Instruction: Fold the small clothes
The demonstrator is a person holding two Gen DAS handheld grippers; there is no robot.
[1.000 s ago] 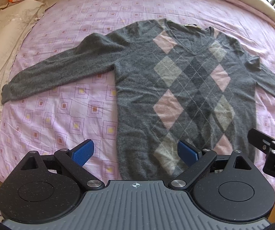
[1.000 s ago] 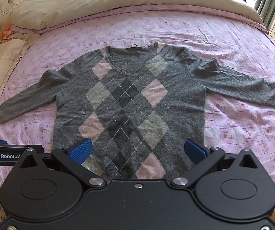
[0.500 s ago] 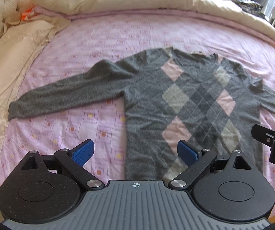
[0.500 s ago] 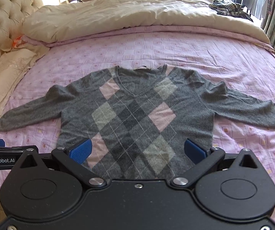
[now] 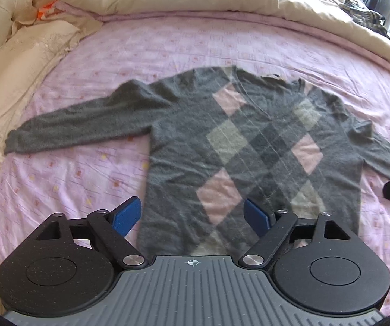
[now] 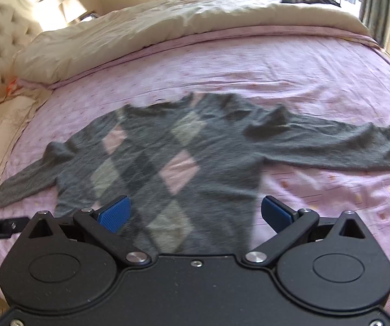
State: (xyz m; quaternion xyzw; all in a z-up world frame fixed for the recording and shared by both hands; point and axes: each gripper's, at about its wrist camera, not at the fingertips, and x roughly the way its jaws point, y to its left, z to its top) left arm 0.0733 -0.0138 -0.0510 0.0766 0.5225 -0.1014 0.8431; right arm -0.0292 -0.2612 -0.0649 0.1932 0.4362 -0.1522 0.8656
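Over the last second both views have drawn back and tilted up: the sweater (image 5: 249,146) now sits lower and smaller, mid-frame, flat on the pink sheet (image 5: 167,46) with both sleeves spread, unfolded. Folding looks yet to begin. The left gripper (image 5: 192,214) and right gripper (image 6: 195,213) hang wide apart, empty, touching nothing.
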